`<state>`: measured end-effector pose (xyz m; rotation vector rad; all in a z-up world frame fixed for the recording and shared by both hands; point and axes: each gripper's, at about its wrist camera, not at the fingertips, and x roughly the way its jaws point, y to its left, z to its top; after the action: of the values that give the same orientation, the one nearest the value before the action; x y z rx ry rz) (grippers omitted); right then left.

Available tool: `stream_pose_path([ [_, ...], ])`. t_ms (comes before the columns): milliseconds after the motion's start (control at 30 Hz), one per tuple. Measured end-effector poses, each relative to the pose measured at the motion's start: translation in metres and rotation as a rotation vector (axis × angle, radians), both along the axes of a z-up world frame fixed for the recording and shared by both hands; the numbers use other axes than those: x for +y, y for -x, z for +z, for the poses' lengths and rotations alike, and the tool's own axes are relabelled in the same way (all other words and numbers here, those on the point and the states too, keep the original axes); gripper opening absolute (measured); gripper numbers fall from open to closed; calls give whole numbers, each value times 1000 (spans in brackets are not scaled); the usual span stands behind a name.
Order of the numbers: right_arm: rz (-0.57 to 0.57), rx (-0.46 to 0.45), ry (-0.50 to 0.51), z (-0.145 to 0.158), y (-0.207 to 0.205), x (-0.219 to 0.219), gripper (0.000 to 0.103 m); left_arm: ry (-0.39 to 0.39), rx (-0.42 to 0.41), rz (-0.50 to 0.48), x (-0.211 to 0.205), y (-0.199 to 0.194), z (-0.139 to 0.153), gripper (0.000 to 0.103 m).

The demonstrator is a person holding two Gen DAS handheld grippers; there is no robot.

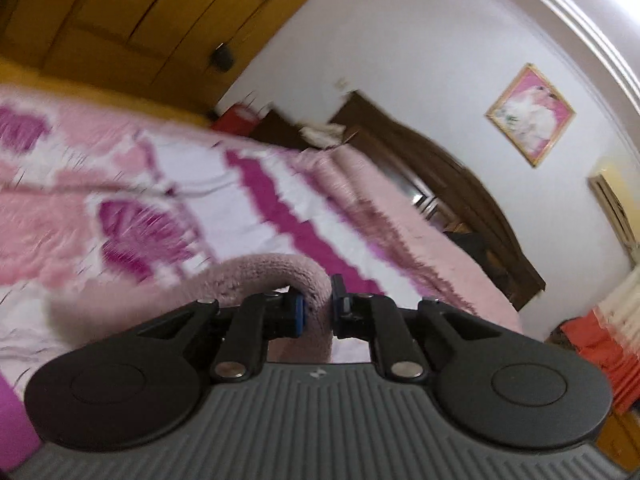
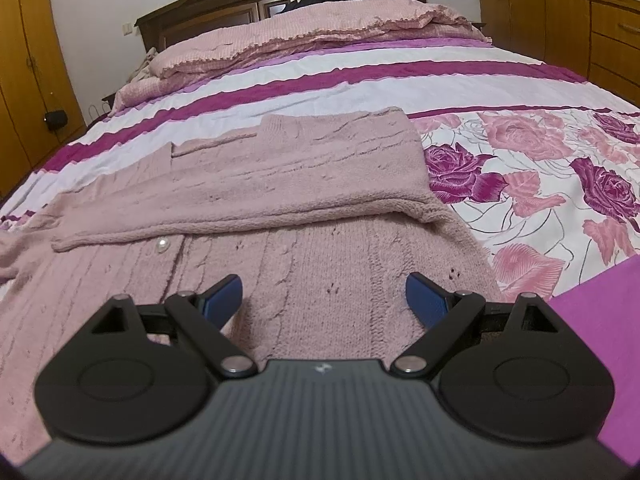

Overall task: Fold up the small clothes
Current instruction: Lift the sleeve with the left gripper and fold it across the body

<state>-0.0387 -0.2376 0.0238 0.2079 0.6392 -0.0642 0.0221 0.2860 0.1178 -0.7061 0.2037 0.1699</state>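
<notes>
Cardigan (image 2: 248,184): pink knit, lies flat on the bed (image 2: 400,80), centre and lower left of the right wrist view; far half already folded over the near half, pearl button (image 2: 162,246) showing just under the fold edge.
Left gripper (image 1: 318,314): jaws closed on a pink knit strip, we judge a sleeve or edge of the cardigan, pinched so it can be carried over for the next fold; it arches up over the jaws at centre of the left wrist view.
Right gripper (image 2: 324,296): jaws wide open, nothing between them, poised over the near panel at lower centre; we read it as ready to pin or pick.
Surroundings: pillows (image 2: 320,36) and headboard (image 2: 224,4) at top, wardrobe (image 2: 24,60) at left, drawers (image 2: 580,32) upper right, picture (image 1: 530,114) on wall.
Obstructions: none on the floral bedspread near the knit; left view blurred, so we can't tell which part is held.
</notes>
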Motion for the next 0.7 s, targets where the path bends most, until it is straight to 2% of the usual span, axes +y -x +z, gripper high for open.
stream_pose_path([
  [200, -9, -15, -25, 2, 3, -2, 90, -103, -100, -90, -59, -3, 55, 13],
  [333, -16, -28, -66, 6, 5, -6, 90, -146, -119, -197, -101, -9, 75, 13],
  [600, -25, -74, -95, 18, 9, -15, 90, -174, -64, -357, -188, -29, 65, 13],
  [700, -44, -78, -115, 16, 10, -22, 90, -214, -23, -402, -222, -40, 54, 13],
])
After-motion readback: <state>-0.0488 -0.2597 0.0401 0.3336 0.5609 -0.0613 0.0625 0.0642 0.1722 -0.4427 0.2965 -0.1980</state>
